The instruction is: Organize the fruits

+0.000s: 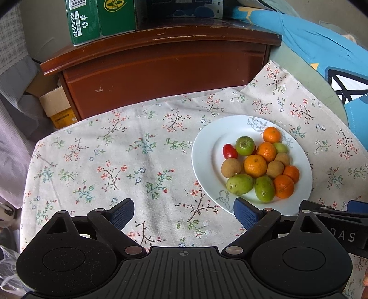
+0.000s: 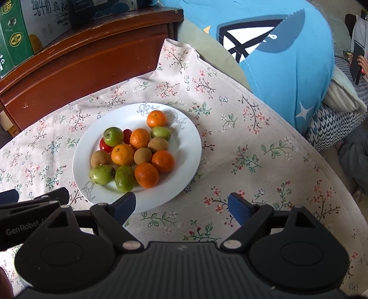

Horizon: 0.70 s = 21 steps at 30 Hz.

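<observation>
Both grippers are angled steeply down toward the floral tablecloth [image 1: 128,156], side by side, near edge of the scene.

Left gripper [image 1: 184,212]: jaws spread wide, nothing between them. Bare cloth lies under the gap. Its right fingertip [image 1: 245,210] overlaps the near rim of the white plate [image 1: 207,147] in the left wrist view; whether it touches the plate cannot be told.

Right gripper [image 2: 181,205]: jaws spread wide, nothing between them. Its left fingertip [image 2: 126,204] overlaps the near rim of the plate in the right wrist view; contact cannot be told. Its right fingertip stands over bare cloth.

Task items: all fruit lies piled on the plate, which rests on the cloth to the right of the left gripper and far-left of the right gripper. The pile holds oranges [image 2: 123,154], green fruits [image 2: 124,178], brown round fruits [image 2: 100,158] and small red tomatoes [image 1: 229,151]. One orange [image 2: 156,119] lies apart at the far side of the plate.

Hidden or unclear:
- One tomato is largely covered by a green fruit and an orange.
- The species of the green and brown fruits cannot be made out.
- Each gripper's body blocks the near cloth.
- The wooden cabinet [image 1: 161,76] beyond the cloth is cut off at the left.
- The green boxes [image 1: 101,18] on it are cut off at the top.
- The blue cushion [image 2: 283,59] at the far right is only partly in frame.
</observation>
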Available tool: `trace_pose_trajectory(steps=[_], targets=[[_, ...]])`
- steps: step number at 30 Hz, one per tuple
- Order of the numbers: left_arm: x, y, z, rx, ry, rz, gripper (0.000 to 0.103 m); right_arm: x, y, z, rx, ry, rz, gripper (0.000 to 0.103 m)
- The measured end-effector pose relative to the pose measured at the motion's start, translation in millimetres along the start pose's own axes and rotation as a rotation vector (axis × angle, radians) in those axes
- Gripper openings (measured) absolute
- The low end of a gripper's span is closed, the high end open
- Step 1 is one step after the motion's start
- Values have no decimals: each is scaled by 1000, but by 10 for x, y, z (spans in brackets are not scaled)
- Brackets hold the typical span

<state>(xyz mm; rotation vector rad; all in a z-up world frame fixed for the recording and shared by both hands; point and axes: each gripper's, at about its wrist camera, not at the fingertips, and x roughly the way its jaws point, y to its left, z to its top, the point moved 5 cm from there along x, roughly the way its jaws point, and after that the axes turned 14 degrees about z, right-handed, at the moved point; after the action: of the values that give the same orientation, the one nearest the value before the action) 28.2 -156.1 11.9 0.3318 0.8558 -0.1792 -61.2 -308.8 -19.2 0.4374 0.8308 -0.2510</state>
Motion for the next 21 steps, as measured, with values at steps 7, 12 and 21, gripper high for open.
trace_pose_trajectory(steps=[7,12,21], targets=[[28,-37,-23,12,9,7,95,27,-21,-21,2,7,-12,87],[49,-40,-26,12,17,9,95,22,-17,-19,-1,5,-9,87],[66,-41,-17,8,24,15,95,44,-14,-19,-12,5,-15,87]])
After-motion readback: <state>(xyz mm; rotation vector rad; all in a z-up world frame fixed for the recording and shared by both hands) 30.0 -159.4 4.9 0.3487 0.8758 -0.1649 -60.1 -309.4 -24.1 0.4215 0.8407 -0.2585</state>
